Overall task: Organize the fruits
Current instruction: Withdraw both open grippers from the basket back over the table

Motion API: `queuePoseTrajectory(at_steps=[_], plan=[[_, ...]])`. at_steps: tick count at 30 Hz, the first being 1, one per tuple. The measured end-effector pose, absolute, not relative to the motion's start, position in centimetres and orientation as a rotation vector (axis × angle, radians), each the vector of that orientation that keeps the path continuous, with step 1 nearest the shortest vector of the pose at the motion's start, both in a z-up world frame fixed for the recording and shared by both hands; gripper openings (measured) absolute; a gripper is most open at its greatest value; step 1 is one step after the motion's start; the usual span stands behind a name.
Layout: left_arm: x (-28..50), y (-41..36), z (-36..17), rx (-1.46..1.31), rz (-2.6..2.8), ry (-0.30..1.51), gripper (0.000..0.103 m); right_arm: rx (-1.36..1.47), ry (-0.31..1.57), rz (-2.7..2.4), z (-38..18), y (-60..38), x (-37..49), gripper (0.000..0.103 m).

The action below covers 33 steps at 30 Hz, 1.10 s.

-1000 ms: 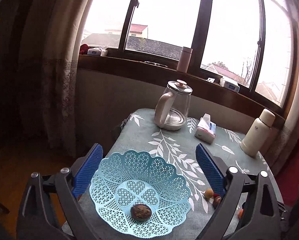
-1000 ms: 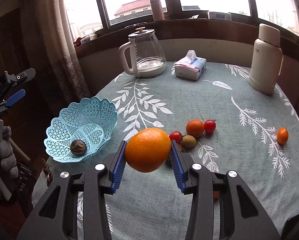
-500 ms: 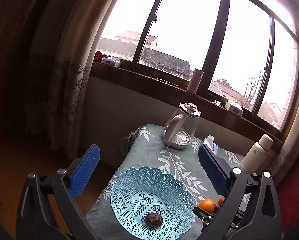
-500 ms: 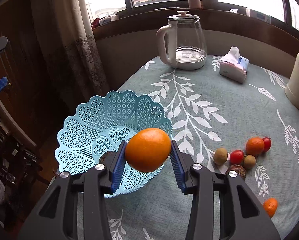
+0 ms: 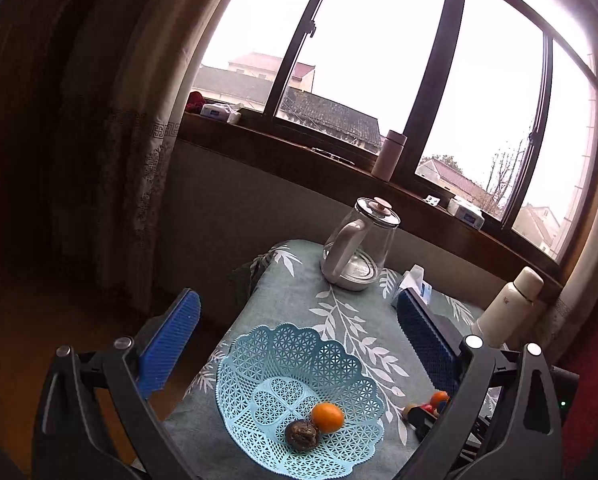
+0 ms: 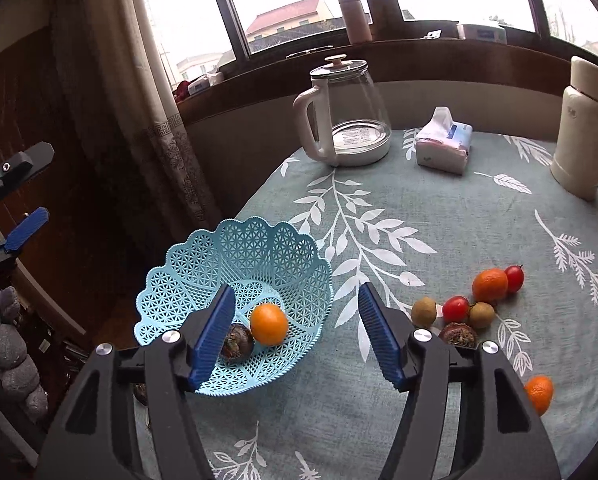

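While the round orange [image 6: 269, 324] is seen lying free in the light-blue latticed plastic basket [image 6: 203, 268], touching a dark wrinkled fruit [image 6: 239, 346], part of that dark fruit is hidden behind the left blue pad of the right gripper [image 6: 297, 334]. The right gripper is held wide apart and empty above the basket's near-right rim. The left gripper [image 5: 299, 346] is likewise spread wide with nothing between its pads, and the basket is seen below it, at the table's near-left edge, with its near rim cut off by the frame in the left wrist view.

On the grey-green leaf-patterned tablecloth [image 6: 439, 208], a cluster of small fruits [image 6: 467, 306] is gathered towards the right: orange, red, brownish and one dark piece, the last half covered by the right gripper's arm. Another small orange fruit [image 6: 539, 394] lies alone near the table's near-right edge, and one more is cut off at the frame's right side. A glass kettle with a white handle [image 6: 345, 114], a tissue pack [image 6: 445, 144] and a cream-white flask [image 6: 581, 128] are ranged along the far edge. Open cloth is left between basket and fruit cluster and across the middle.
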<state>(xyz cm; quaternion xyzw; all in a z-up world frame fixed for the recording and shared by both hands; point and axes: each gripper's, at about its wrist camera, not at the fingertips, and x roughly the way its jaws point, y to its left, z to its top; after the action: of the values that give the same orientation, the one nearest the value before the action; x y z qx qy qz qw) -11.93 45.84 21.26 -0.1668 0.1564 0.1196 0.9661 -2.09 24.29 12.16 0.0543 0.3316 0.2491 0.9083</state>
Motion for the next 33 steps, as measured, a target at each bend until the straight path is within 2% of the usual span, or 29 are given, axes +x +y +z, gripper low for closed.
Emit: queuePoseTrajectory(at_steps=[10,20,33], plan=[[-11.5,43.1,21.3,-0.297,0.205,0.315,0.1,0.202,0.517,0.348,14.1,18.1,-4.2,0.081],[-11.2,40.9,21.0,-0.269,0.176,0.312,0.1,0.266,0.438,0.219,14.5,13.1,-5.2,0.083],[-9.3,36.5,19.5,-0.174,0.105,0.367,0.1,0.312,0.438,0.14,13.9,9.4,-5.3,0.083]])
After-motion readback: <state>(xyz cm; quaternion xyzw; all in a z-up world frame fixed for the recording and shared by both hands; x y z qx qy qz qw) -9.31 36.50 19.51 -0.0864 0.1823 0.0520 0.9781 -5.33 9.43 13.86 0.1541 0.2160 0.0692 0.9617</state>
